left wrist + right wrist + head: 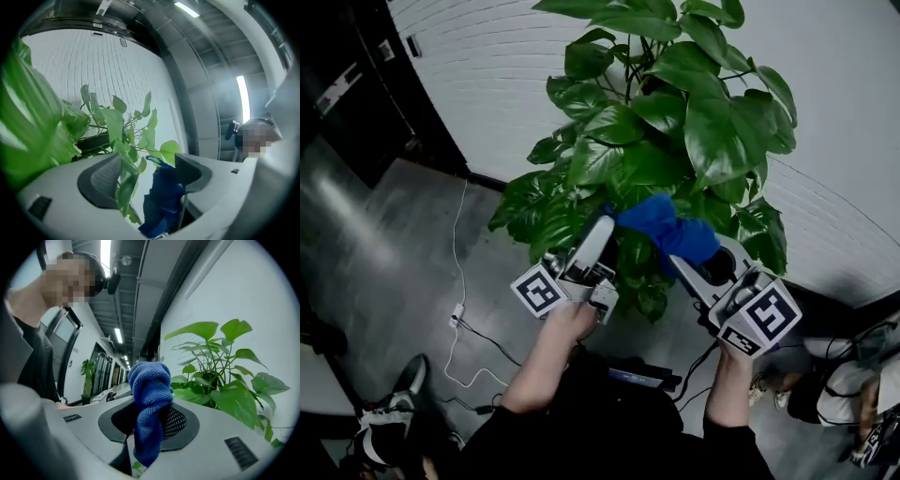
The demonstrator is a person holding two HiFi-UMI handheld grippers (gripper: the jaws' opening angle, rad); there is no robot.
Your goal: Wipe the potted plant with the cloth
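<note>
Against the white ribbed wall: potted plant [675, 122], broad green leaves spreading up and outward; its pot cannot be made out.
Setting: grey floor [384, 253] to the left of the plant, with a thin white cable [459, 281] trailing across it.
Cloth: blue cloth [661, 225], bunched into a thick fold, lying against the lower foliage at mid-height, between the two grippers.
Right gripper: right gripper [698, 258] comes up from the lower right. In its own view the right gripper [150, 416] has its jaws pinching the cloth [149, 390], which rises above the pads in a rounded knot and hangs down below them. Leaves of the plant [215, 376] stand just beyond, to the right.
Left gripper: left gripper [602, 234] reaches in from the lower left, its tip at the leaves just beside the cloth. In its own view the left gripper [145, 173] has its jaws spread; a hanging leaf [125, 187] and the cloth [161, 201] sit in the gap, the leaf nearer the left pad, the cloth nearer the right pad. Whether either pad touches them cannot be told.
Marker cubes: left cube [537, 291] and right cube [769, 319], each at the rear of its gripper.
Hands: left hand [572, 319] and right hand [727, 361], each gripping from below.
</note>
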